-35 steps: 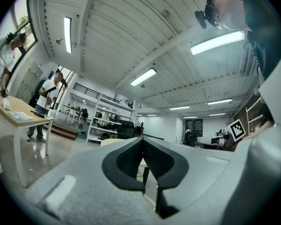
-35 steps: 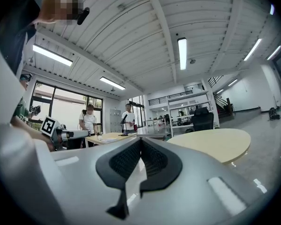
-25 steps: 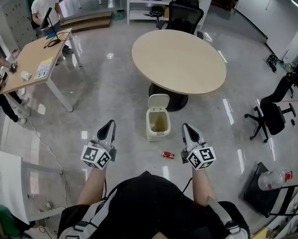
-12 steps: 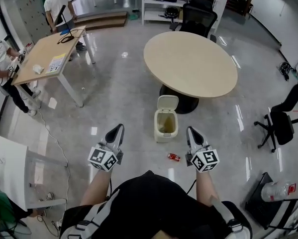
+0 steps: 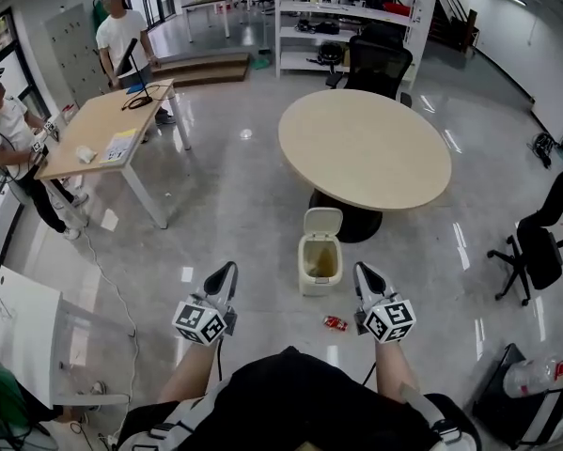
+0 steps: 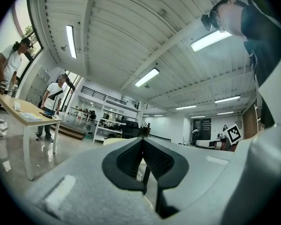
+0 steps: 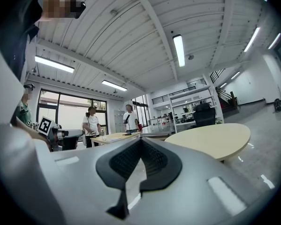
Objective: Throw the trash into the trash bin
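Glossy floor point(image 5: 234, 205) — boxy cream bin point(image 5: 311, 287)

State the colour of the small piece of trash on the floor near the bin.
The trash is red; the head view shows it best.

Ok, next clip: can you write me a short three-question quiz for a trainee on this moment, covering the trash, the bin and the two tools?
1. True or false: the red trash already lies inside the trash bin.
2. Multiple choice: the bin's lid is A) flipped up and open, B) shut, C) lying on the round table.
3. Short answer: what do the left tool and the right tool hold?

Key:
1. False. It lies on the floor near the bin.
2. A.
3. Nothing. Both tools are shut and empty.
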{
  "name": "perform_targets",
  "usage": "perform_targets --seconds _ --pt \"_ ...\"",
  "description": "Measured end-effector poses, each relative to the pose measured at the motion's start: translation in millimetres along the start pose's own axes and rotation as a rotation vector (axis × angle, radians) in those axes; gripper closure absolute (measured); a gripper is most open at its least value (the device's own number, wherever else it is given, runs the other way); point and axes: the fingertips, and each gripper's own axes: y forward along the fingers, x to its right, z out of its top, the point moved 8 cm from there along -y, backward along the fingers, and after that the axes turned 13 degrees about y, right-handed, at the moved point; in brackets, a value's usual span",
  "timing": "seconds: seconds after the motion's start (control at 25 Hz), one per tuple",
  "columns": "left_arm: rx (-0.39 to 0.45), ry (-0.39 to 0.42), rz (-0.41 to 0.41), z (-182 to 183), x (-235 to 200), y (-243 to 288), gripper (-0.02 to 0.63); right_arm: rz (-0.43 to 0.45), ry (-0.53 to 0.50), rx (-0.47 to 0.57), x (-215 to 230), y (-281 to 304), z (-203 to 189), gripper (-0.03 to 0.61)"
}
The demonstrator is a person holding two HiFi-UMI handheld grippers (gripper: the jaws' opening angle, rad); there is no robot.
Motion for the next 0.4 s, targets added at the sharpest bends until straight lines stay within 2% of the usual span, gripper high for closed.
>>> perform_targets --seconds 0.4 --pt "0.006 0.016 -0.045 11.0 13.7 6.0 0.614 -0.008 0.001 0.004 -4.6 -13.5 0.4 0.574"
